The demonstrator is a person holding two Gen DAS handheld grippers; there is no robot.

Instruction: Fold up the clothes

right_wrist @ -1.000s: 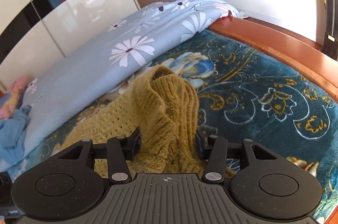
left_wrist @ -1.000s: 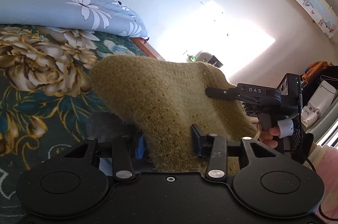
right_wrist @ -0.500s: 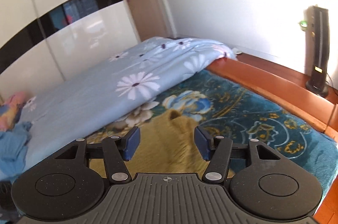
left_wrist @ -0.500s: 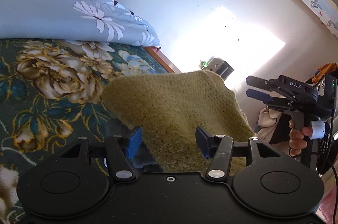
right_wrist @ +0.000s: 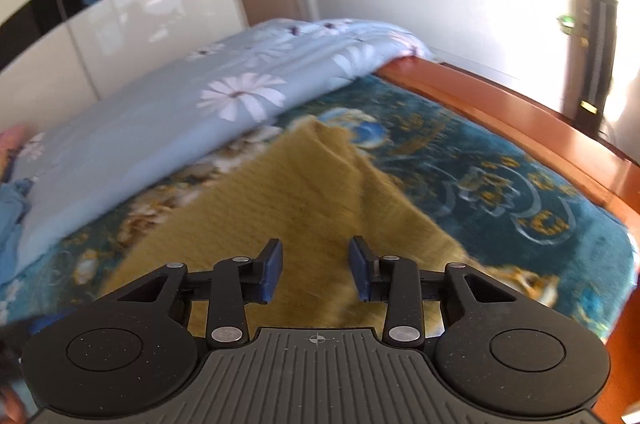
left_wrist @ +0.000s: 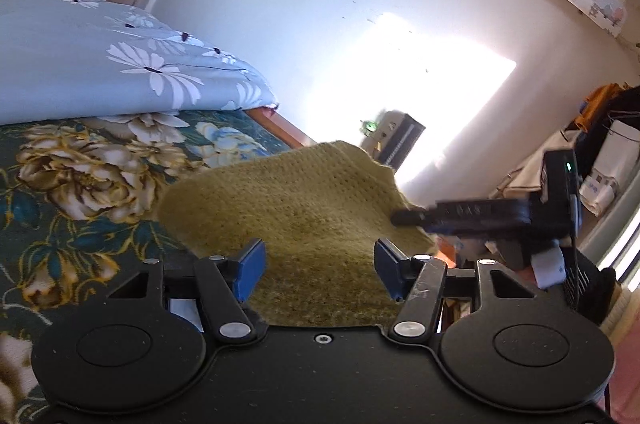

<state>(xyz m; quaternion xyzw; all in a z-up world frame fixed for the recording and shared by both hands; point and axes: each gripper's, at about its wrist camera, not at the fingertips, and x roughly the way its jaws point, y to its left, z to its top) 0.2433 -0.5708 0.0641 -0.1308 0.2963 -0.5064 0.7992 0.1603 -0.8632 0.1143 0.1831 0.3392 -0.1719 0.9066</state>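
Nearby, blue floral duvet (right_wrist: pixel 168 127), wooden bedframe (right_wrist: pixel 500 103), black heater (right_wrist: pixel 596 59)

Left gripper (left_wrist: pixel 318 272) and right gripper (right_wrist: pixel 315 272), jaws apart.

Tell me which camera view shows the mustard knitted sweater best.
The right wrist view: the sweater lies spread on the floral blanket, most of its outline visible. The left wrist view shows only a raised fold, its near part hidden behind the gripper body.
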